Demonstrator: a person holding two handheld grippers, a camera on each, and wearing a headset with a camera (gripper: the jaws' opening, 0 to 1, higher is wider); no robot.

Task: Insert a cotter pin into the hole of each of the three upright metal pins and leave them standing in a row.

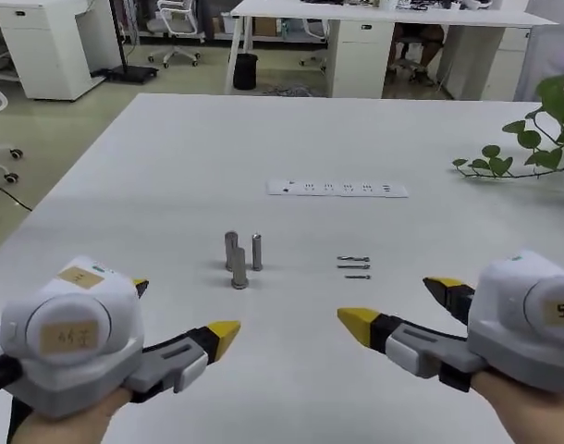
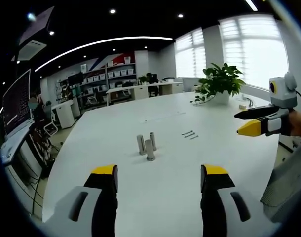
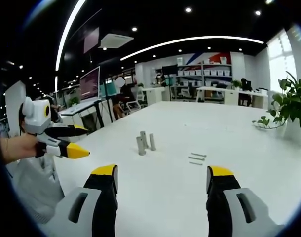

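Left claw (image 1: 182, 307) and right claw (image 1: 399, 301) gape, metal pins (image 1: 242, 259) ahead between them.

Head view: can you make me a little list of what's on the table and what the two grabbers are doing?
metal pins: three, upright, bunched in a triangle, not in a row
cotter pins: three, lying flat side by side, right of the metal pins, apart from them
left gripper: open, holding nothing
right gripper: open, holding nothing
power strip: white, flat, beyond the pins
plant: far right edge
table: white
progress: no cotter pin inserted yet
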